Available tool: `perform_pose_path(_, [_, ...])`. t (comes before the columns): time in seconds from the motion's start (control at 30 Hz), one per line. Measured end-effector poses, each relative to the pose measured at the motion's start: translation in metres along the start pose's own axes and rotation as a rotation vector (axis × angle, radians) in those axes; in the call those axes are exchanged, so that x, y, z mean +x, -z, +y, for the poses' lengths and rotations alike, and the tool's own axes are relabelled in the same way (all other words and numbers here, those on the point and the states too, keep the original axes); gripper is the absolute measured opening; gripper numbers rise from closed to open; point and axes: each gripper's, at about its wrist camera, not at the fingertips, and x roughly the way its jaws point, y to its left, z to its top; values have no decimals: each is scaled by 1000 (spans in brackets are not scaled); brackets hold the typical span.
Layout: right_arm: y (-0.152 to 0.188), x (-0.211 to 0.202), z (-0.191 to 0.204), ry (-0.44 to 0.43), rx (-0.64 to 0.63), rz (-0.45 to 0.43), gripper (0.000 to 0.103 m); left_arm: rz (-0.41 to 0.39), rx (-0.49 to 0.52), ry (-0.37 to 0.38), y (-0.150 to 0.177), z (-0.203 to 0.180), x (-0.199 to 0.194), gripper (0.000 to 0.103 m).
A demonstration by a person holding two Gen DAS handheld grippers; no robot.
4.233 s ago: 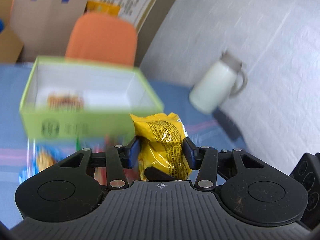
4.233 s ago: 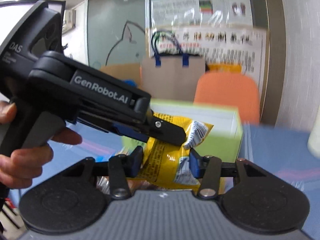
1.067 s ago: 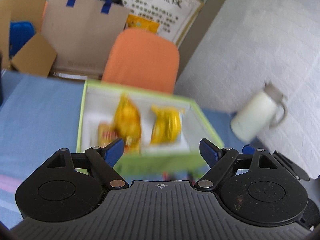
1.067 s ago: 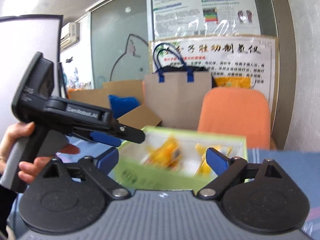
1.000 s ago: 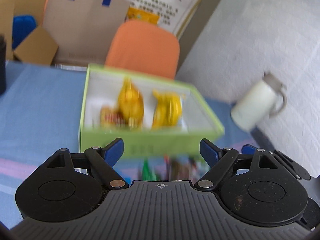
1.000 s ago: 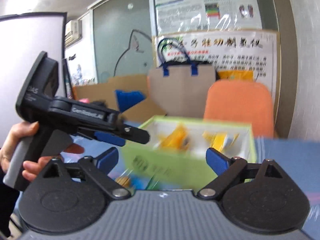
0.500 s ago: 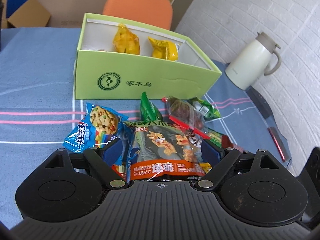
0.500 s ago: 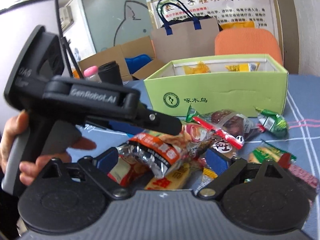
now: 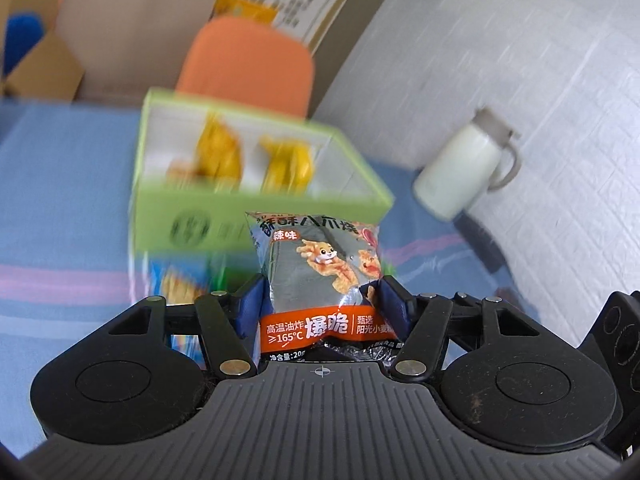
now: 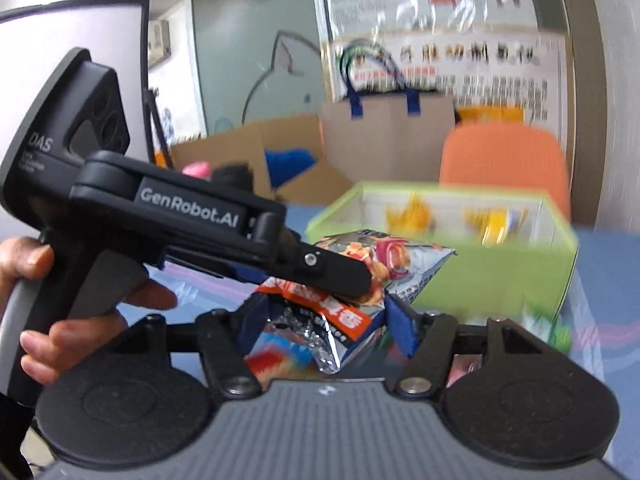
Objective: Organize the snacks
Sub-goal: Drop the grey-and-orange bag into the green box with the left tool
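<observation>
Left gripper (image 9: 320,304) and right gripper (image 10: 326,312) both closing on 1 grey snack packet (image 9: 320,276), pads pinching its sides, packet lifted just before the green box (image 9: 256,216), 2 yellow packets (image 9: 256,160) inside the box

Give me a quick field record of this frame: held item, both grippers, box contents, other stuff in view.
held item: grey snack packet with an orange band, lifted in front of the box
left gripper: jaws closing, pads pressing on the packet's sides
right gripper: jaws closing around the same packet's crumpled end
green box: open, two yellow packets inside, blurred
table: blue cloth, more snacks below the packet, blurred
nearby: white jug, orange chair
</observation>
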Motion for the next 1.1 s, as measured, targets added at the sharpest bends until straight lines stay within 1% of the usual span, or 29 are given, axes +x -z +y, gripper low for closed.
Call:
perform_pose_path(0.1, [-28,18,-27,27,-18,-18,66,-35,33,3,-38,-12,22,46])
perform_pose_path(0.2, [-52,49,-58,40,-27,5,66,-54,49,-14,-72,-14,55,46])
perform_pose_path(0.27, [-62,74,-77,34,-27,26,66,-49,19,-26,-91,-7,77,46])
perform_pose_path(0.37, [-69,108,-100,11,-9,63,66,-29,-18,-53,-111,8,108,46])
perform_pose_path(0.5, [-66,139,-116,2,-17,85,68,-13,-35,-89,-122,27,140,46])
perform_pose_path(0.53, [-65,143,-120,4,-17,90,73,-17,-29,-100,-123,30,145,51])
perform_pose_path(0.57, [-65,146,-123,7,-14,91,75,-22,-24,-112,-124,33,148,59])
perform_pose_path(0.6, [-65,145,-126,12,-10,87,75,-31,-26,-131,-126,34,149,62])
perform_pose_path(0.63, [-67,141,-128,20,-7,78,75,-45,-32,-143,-127,35,145,63])
perform_pose_path(0.7, [-71,122,-130,35,-10,27,77,-83,-39,-125,-128,34,131,63])
perform_pose_path(0.77, [-75,95,-131,52,-11,-35,87,-130,-29,-101,-125,27,111,69])
perform_pose_path(0.8, [-76,81,-131,66,-17,-63,94,-154,-19,-99,-124,23,101,70])
perform_pose_path(0.87, [-79,55,-129,93,-31,-98,93,-191,0,-87,-117,12,82,74])
perform_pose_path(0.93, [-78,30,-126,113,-34,-123,93,-199,3,-62,-107,2,68,74])
perform_pose_path(1.0, [-71,9,-122,124,-30,-127,93,-190,4,-21,-93,-6,57,75])
perform_pose_path(1.1, [-49,-15,-115,152,-31,-97,93,-158,2,19,-67,-18,47,75])
